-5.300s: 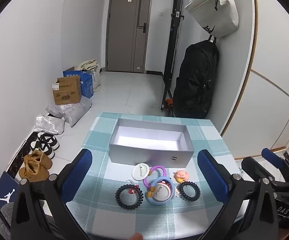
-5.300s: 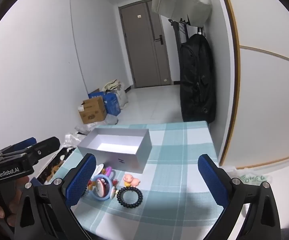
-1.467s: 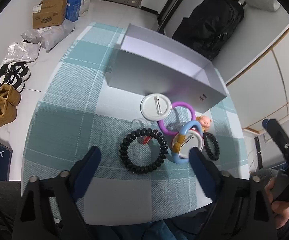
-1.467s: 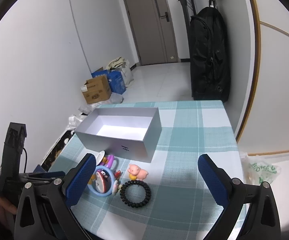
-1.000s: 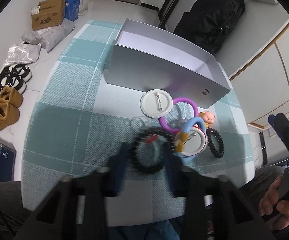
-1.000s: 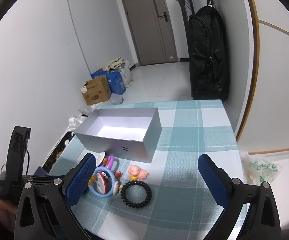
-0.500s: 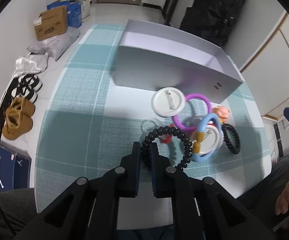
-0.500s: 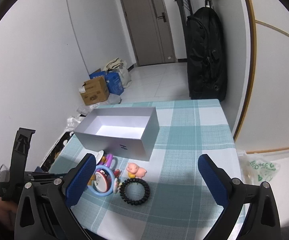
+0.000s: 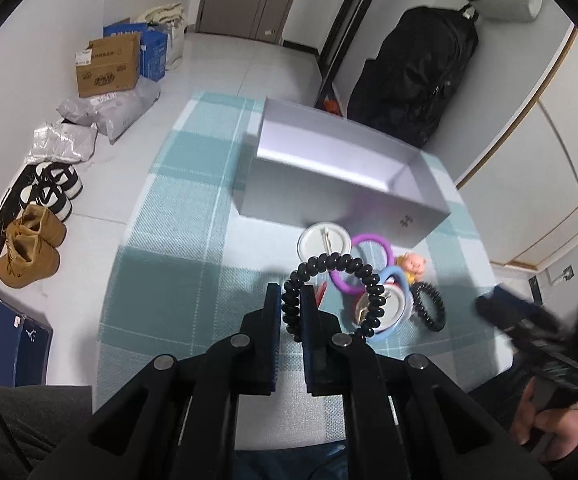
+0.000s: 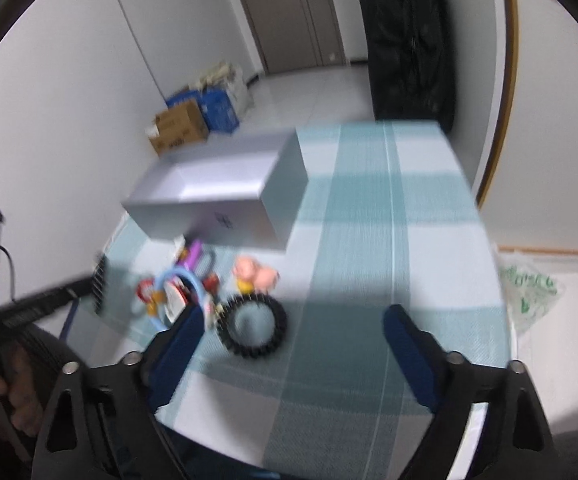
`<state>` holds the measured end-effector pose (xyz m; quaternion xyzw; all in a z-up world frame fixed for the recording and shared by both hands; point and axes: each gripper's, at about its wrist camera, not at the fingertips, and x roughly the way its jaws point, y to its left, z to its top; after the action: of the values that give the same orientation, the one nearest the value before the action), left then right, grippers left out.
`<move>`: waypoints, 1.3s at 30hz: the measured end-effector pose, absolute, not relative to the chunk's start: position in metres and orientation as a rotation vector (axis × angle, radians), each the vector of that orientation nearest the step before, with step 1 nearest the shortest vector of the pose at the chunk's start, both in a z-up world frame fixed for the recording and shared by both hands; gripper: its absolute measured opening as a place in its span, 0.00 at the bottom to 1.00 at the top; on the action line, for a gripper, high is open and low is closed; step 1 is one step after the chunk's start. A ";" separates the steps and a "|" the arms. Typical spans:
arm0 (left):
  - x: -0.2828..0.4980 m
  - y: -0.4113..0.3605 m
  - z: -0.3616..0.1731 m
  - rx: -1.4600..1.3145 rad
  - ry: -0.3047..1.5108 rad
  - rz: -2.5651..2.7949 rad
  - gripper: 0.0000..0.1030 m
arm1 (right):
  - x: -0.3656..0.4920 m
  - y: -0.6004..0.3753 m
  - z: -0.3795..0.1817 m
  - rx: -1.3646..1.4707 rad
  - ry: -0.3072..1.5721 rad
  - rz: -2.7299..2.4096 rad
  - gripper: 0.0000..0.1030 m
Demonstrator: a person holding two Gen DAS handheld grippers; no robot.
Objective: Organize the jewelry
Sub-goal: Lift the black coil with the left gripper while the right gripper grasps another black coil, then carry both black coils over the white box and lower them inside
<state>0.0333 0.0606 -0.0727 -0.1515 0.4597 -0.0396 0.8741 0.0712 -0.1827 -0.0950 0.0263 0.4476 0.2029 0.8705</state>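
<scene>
My left gripper (image 9: 291,296) is shut on a large black spiral hair tie (image 9: 331,258) and holds it upright above the teal checked tablecloth (image 9: 185,240). Behind it lie a white badge (image 9: 321,240), a purple ring (image 9: 369,240), a pink pig figure (image 9: 411,266), a blue ring with a badge (image 9: 385,308) and a small black hair tie (image 9: 429,306). An open silver box (image 9: 341,176) stands beyond them. My right gripper (image 10: 293,316) hangs low over the cloth, its jaws closing. The small hair tie (image 10: 252,326) lies between them near the left finger, untouched. The view is blurred.
The silver box (image 10: 225,188) sits at the table's far left in the right wrist view. Shoes (image 9: 33,248), bags and cardboard boxes (image 9: 107,66) lie on the floor to the left. A black backpack (image 9: 413,76) leans on the wall behind.
My left gripper shut on the large hair tie and lifted it off the cloth. My right gripper dropped and tilted down toward the small hair tie, and its jaws narrowed.
</scene>
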 end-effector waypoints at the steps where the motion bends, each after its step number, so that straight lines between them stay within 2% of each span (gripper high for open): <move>1: 0.033 0.060 -0.072 -0.322 0.951 -0.088 0.05 | 0.072 -0.182 -0.101 0.054 0.961 0.428 0.72; 5: 0.030 0.060 -0.067 -0.328 0.924 -0.100 0.05 | 0.077 -0.178 -0.115 0.034 1.010 0.428 0.64; 7: 0.029 0.061 -0.065 -0.330 0.914 -0.103 0.05 | 0.079 -0.176 -0.119 0.023 1.021 0.428 0.57; 14: 0.028 0.068 -0.065 -0.348 0.911 -0.102 0.05 | 0.076 -0.160 -0.121 -0.090 1.003 0.411 0.47; 16: 0.027 0.067 -0.064 -0.346 0.907 -0.098 0.05 | 0.073 -0.153 -0.121 -0.140 0.995 0.416 0.36; 18: 0.028 0.067 -0.064 -0.338 0.904 -0.100 0.05 | 0.068 -0.144 -0.121 -0.215 0.976 0.412 0.30; 19: 0.027 0.066 -0.063 -0.335 0.901 -0.097 0.05 | 0.066 -0.141 -0.121 -0.231 0.970 0.418 0.20; 21: 0.026 0.064 -0.062 -0.331 0.896 -0.098 0.05 | 0.065 -0.137 -0.122 -0.251 0.967 0.423 0.10; 27: 0.025 0.065 -0.060 -0.339 0.887 -0.101 0.05 | 0.067 -0.142 -0.119 -0.198 0.969 0.449 0.08; 39: 0.044 0.060 -0.041 -0.349 0.880 -0.116 0.05 | 0.078 -0.161 -0.061 0.002 0.861 0.506 0.08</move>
<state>0.0442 0.0601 -0.0410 -0.1682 0.4237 -0.0560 0.8883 0.0784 -0.1611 -0.0614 0.0008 0.4128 0.2425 0.8779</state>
